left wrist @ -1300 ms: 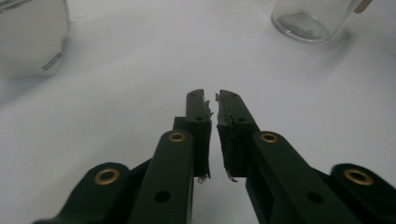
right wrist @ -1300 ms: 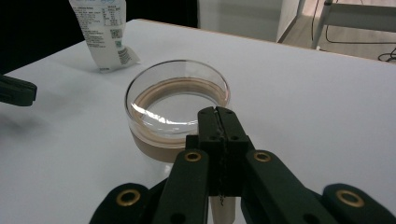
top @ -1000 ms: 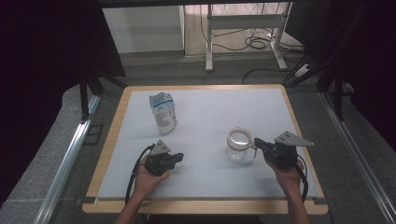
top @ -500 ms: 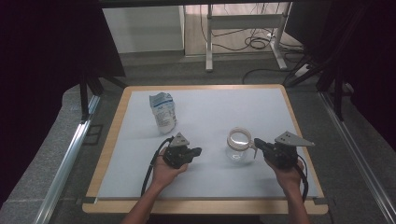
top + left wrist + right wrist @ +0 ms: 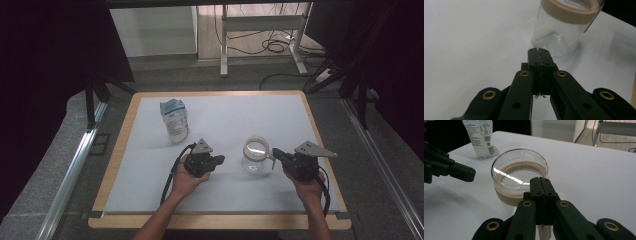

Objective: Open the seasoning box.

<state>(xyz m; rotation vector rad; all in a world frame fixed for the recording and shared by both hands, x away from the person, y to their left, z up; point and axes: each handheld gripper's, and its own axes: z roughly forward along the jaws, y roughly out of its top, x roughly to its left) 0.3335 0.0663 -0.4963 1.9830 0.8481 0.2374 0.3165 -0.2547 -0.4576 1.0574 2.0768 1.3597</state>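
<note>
A clear glass jar (image 5: 256, 155) with a tan band round its open mouth stands right of the table's middle. Seen in the right gripper view, the jar (image 5: 520, 177) is empty. My left gripper (image 5: 220, 160) is shut and empty, its tips (image 5: 539, 51) pointing at the jar (image 5: 559, 32) from a short way off on the left. My right gripper (image 5: 275, 152) is shut at the jar's right side. In its own view the right gripper (image 5: 539, 180) reaches over the rim, with the band's tan tab (image 5: 544, 233) below the jaws. The left gripper (image 5: 461, 172) shows there too.
A white and blue pouch (image 5: 174, 120) stands upright at the back left of the white mat, also seen as the pouch (image 5: 480, 137) beyond the jar. The table's wooden edge (image 5: 220, 222) frames the mat. Metal rails (image 5: 70, 175) run along both sides.
My left gripper has moved right across the mat toward the jar. The right gripper and the jar have stayed where they were.
</note>
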